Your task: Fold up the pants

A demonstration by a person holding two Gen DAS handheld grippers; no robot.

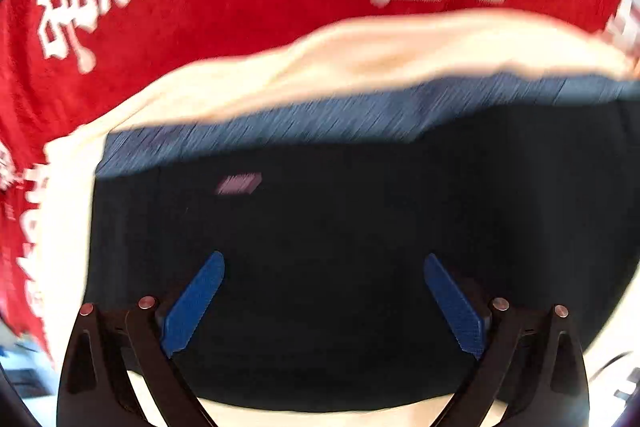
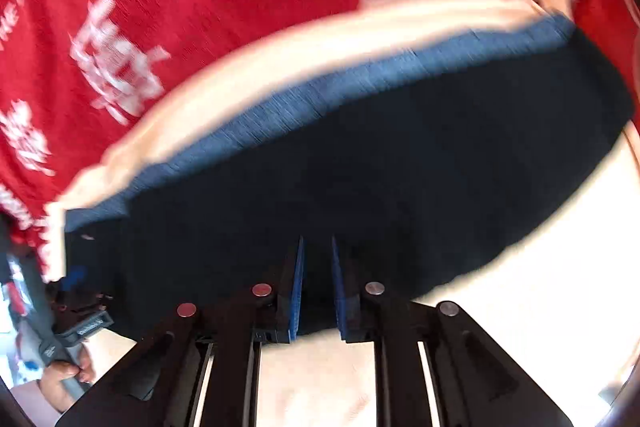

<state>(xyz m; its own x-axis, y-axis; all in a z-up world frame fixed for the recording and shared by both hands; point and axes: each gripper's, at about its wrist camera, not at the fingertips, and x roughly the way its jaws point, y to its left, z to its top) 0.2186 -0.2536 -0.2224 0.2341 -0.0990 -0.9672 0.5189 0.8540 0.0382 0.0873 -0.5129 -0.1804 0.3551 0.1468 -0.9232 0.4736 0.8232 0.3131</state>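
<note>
While both views are smearing with motion blur, the layout is still reading clearly enough.

pants: dark navy pants (image 1: 340, 247) are lying flat as a broad block right ahead of and under both sets of fingers; looks already doubled over, judging by the straight edges.
waistband: lighter blue ribbed band (image 1: 320, 123) is running along the far edge, beyond the fingertips; a small pale label (image 1: 238, 184) is sitting just inside it, ahead of the left finger.
left gripper: left gripper (image 1: 324, 267) is hovering over the cloth, blue ridged pads spread wide, nothing between them.
right gripper: right gripper (image 2: 317, 247) is hanging over the near hem, pads drawn almost together with a thin gap; no fabric visibly pinched, so I judge it empty.
why: both are likely repositioning for the next fold.
surface: cream cloth (image 2: 500, 307) is lying under the pants, soft and plain, showing beside and behind the right fingers.
beyond: red cloth (image 1: 220, 7) with white printed characters is spreading past the waistband.
person: a hand (image 2: 66, 375) is gripping the other tool's handle, far left of the right fingers.
</note>
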